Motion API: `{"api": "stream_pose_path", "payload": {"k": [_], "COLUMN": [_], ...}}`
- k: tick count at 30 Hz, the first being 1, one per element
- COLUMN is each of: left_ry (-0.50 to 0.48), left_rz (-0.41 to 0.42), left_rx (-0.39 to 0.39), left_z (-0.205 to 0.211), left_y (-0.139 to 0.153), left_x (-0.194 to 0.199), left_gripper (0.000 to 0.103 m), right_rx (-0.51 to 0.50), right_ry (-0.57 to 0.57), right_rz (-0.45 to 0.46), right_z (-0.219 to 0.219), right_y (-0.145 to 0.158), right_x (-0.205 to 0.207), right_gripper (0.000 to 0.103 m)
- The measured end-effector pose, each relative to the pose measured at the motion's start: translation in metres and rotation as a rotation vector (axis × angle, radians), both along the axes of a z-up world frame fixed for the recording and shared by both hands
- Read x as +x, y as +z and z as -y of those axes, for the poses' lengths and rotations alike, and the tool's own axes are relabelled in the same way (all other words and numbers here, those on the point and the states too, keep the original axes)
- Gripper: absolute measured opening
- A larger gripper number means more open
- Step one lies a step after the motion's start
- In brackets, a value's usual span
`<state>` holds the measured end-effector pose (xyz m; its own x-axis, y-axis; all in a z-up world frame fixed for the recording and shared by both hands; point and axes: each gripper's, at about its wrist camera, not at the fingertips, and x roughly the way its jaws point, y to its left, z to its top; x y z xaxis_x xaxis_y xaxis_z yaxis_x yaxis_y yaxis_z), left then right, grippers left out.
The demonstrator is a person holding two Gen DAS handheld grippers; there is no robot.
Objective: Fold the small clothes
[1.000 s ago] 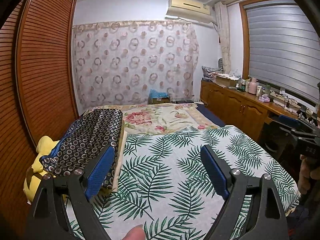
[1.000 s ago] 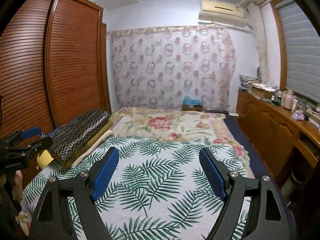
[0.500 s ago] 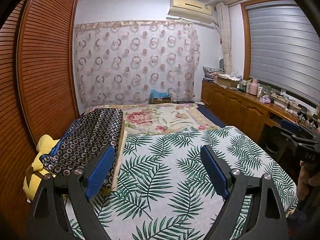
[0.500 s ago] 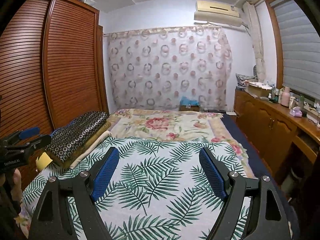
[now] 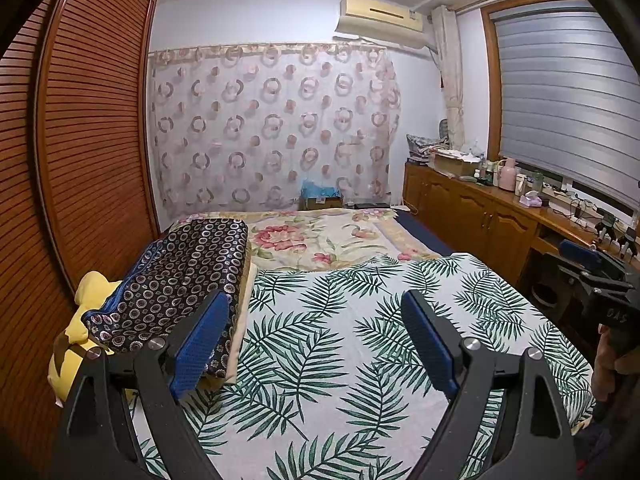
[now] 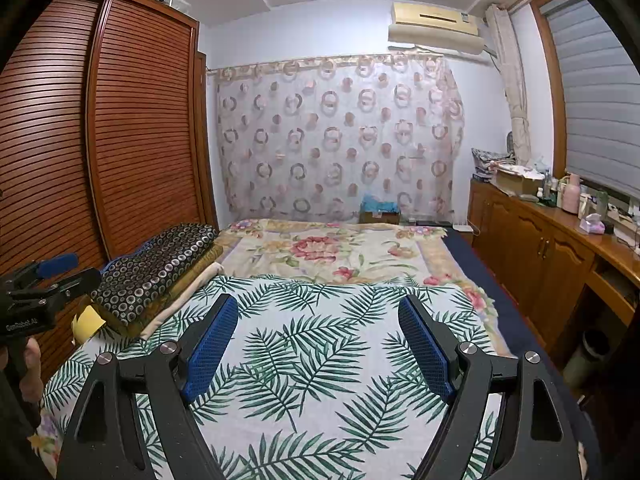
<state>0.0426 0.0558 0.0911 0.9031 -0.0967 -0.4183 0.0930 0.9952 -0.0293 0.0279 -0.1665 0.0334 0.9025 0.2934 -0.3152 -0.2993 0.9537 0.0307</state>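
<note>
Both grippers hung above the bed, and neither had anything in its grasp. The left gripper (image 5: 314,338) stood with its jaws spread wide, its blue pads (image 5: 198,350) apart over the palm-leaf sheet (image 5: 344,344) with only bare fabric showing between them. The right gripper (image 6: 318,346) matched it, jaws wide and released, its blue pads (image 6: 424,354) framing the same green fronds. From the left wrist view, the right gripper appeared at the far right edge, gripped by a hand (image 5: 612,364) past the bed's corner; from the right wrist view, the left one showed at the far left edge, well apart from its partner. As for clothes to fold, no loose small garment could be made out on the sheet in either view. What did show was a stack along the bed's left side, beside the slatted wooden wardrobe (image 6: 132,128): a dark ring-patterned folded cloth (image 5: 180,276) on top, a cream layer (image 5: 245,304) under it, and something yellow (image 5: 86,320) peeking out at the near end. The left gripper's left pad overlapped that stack in its own view, though whether it touched could not be told. Beyond the leaf sheet lay a floral blanket (image 6: 328,248), then the circle-print curtain (image 5: 272,128).
</note>
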Motion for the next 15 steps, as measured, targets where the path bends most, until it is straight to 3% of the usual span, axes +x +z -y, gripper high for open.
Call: {"api": "stream_pose_path", "payload": {"k": [15], "left_ry": [0.002], "left_rz": [0.000], "left_rx": [0.003], "left_z": [0.000], "left_y": [0.000], "left_x": [0.000], "left_gripper": [0.088], "right_rx": [-0.001], "right_ry": [0.006], "right_rz": [0.000], "right_z": [0.014], "right_y": [0.001], "right_x": [0.000], "right_gripper": [0.084]}}
